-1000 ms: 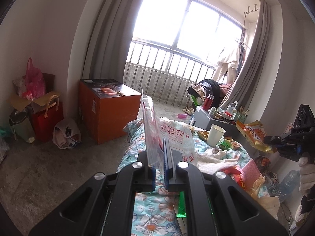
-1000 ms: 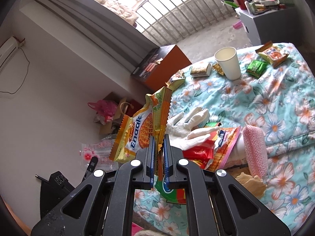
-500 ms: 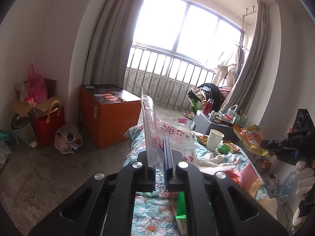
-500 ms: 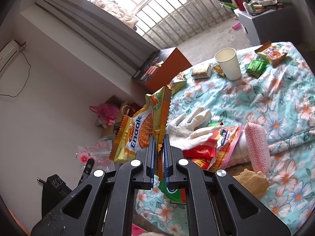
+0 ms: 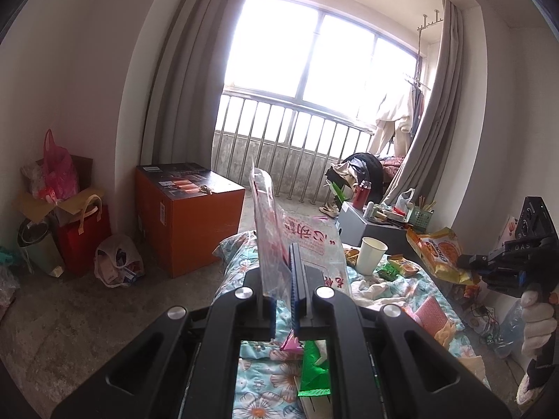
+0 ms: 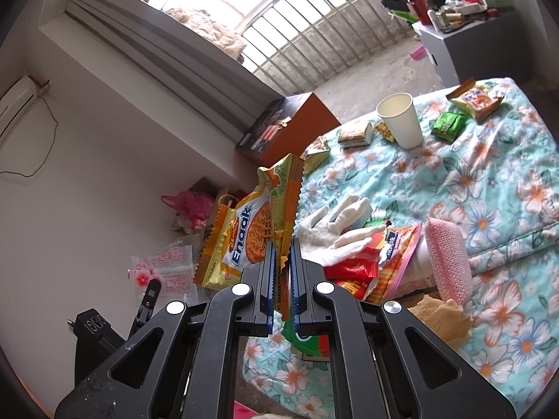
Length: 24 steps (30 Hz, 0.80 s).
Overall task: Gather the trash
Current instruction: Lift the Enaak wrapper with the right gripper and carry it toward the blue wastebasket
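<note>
My left gripper (image 5: 283, 272) is shut on a clear plastic bag with red print (image 5: 279, 230), held up above the flowered bed (image 5: 258, 398). My right gripper (image 6: 281, 255) is shut on a yellow Enaak snack wrapper (image 6: 244, 230), held in the air off the bed's left edge. The left wrist view shows that wrapper (image 5: 436, 251) and the right gripper (image 5: 464, 265) at far right. The plastic bag (image 6: 164, 269) also shows low left in the right wrist view. On the bed lie a paper cup (image 6: 400, 120), a green packet (image 6: 449, 125), an orange packet (image 6: 475, 99) and red wrappers (image 6: 363, 265).
A white glove (image 6: 335, 223) and a pink sponge (image 6: 447, 255) lie on the bed. An orange box (image 5: 188, 223) stands on the floor left of the bed, with a red bag (image 5: 82, 237) and a bin (image 5: 36, 248) by the wall. A cluttered grey cabinet (image 5: 356, 220) stands behind.
Both grippers have risen a little with their loads. The right gripper with the Enaak wrapper has drifted slightly away from the bed; both grips are unchanged.
</note>
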Each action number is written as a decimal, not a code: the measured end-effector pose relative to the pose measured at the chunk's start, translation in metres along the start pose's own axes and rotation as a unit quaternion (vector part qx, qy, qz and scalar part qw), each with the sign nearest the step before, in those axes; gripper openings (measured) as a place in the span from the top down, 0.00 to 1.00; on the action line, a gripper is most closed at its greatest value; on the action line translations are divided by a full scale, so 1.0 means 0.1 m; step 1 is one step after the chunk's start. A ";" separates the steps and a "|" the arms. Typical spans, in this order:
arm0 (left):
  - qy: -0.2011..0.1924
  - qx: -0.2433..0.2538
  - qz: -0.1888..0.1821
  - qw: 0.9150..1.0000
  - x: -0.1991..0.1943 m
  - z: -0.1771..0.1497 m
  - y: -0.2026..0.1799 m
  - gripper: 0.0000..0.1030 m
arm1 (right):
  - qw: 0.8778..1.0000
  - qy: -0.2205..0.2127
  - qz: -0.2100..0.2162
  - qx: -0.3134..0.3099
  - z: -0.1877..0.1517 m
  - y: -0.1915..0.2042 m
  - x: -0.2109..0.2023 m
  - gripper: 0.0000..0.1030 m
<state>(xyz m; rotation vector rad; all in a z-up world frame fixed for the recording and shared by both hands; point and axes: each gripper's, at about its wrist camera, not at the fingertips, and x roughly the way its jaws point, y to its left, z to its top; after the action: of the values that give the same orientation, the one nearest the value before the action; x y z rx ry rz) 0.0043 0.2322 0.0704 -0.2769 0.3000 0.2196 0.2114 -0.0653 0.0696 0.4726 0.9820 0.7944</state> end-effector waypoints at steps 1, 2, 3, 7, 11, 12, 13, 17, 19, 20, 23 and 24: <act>-0.002 0.003 -0.001 1.000 -0.01 0.01 -0.02 0.94 | 1.000 -0.002 0.000 0.001 0.00 0.00 -0.02 0.94; -0.005 0.006 -0.002 1.000 -0.01 0.03 -0.04 0.94 | 1.000 -0.004 -0.001 0.001 0.00 0.00 -0.04 0.94; -0.006 0.008 -0.004 1.000 -0.01 0.04 -0.06 0.94 | 1.000 -0.007 -0.001 0.001 0.00 -0.01 -0.06 0.94; -0.011 0.016 -0.012 1.000 -0.01 0.12 -0.15 0.94 | 1.000 -0.019 -0.001 0.005 0.02 -0.04 -0.15 0.94; -0.016 0.027 -0.020 0.999 0.00 0.21 -0.25 0.94 | 0.999 -0.033 -0.001 0.007 0.03 -0.09 -0.28 0.94; -0.016 0.030 -0.022 0.999 0.00 0.23 -0.27 0.94 | 0.999 -0.036 -0.001 0.009 0.03 -0.11 -0.31 0.94; -0.015 0.033 -0.025 0.999 0.01 0.25 -0.30 0.94 | 0.999 -0.039 -0.001 0.011 0.03 -0.13 -0.34 0.94; -0.013 0.042 -0.037 0.998 0.06 0.33 -0.42 0.94 | 0.999 -0.050 -0.002 0.020 0.02 -0.22 -0.46 0.94; -0.011 0.047 -0.048 0.998 0.08 0.37 -0.51 0.94 | 0.998 -0.057 -0.003 0.024 0.01 -0.28 -0.53 0.94; -0.011 0.051 -0.053 0.997 0.09 0.39 -0.56 0.94 | 0.998 -0.060 -0.002 0.028 0.01 -0.31 -0.56 0.94; -0.004 0.060 -0.069 0.996 0.15 0.45 -0.73 0.94 | 0.997 -0.071 -0.005 0.035 0.02 -0.40 -0.68 0.94; -0.002 0.062 -0.075 0.995 0.17 0.48 -0.79 0.94 | 0.996 -0.076 -0.006 0.039 0.01 -0.43 -0.72 0.94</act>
<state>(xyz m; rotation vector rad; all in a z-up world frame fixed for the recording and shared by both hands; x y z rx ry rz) 0.0525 0.1757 0.1273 -0.1743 0.2870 0.0530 0.2062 -0.1488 0.0808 0.5852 0.8757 0.7019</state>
